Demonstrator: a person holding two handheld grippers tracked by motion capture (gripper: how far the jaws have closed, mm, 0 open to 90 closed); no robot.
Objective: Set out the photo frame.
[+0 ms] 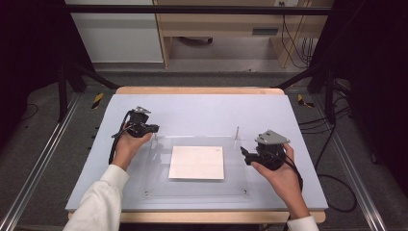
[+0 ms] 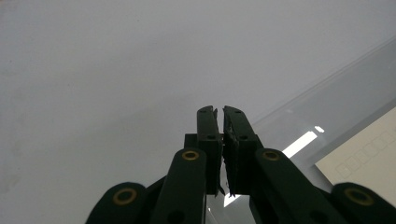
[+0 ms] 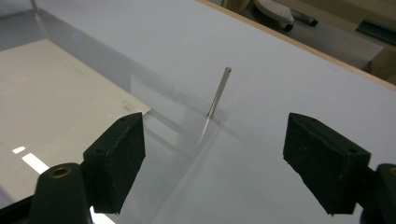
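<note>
A clear acrylic plate (image 1: 192,191) lies on the blue-grey table with a white sheet of paper (image 1: 197,162) at its middle. A thin metal pin (image 1: 237,131) stands upright at the plate's far right corner. My right gripper (image 1: 244,154) is just to the right of the plate, below that corner. It stands open, with the pin (image 3: 218,99) ahead between its wide jaws. My left gripper (image 1: 155,128) is at the plate's far left corner. Its jaws (image 2: 220,112) are shut, with nothing visible between them. The paper (image 2: 369,154) lies to their right.
The table (image 1: 202,108) has bare surface beyond the plate and a wooden edge. Black frame posts stand at both sides and cables lie on the floor to the right. A wooden desk stands behind.
</note>
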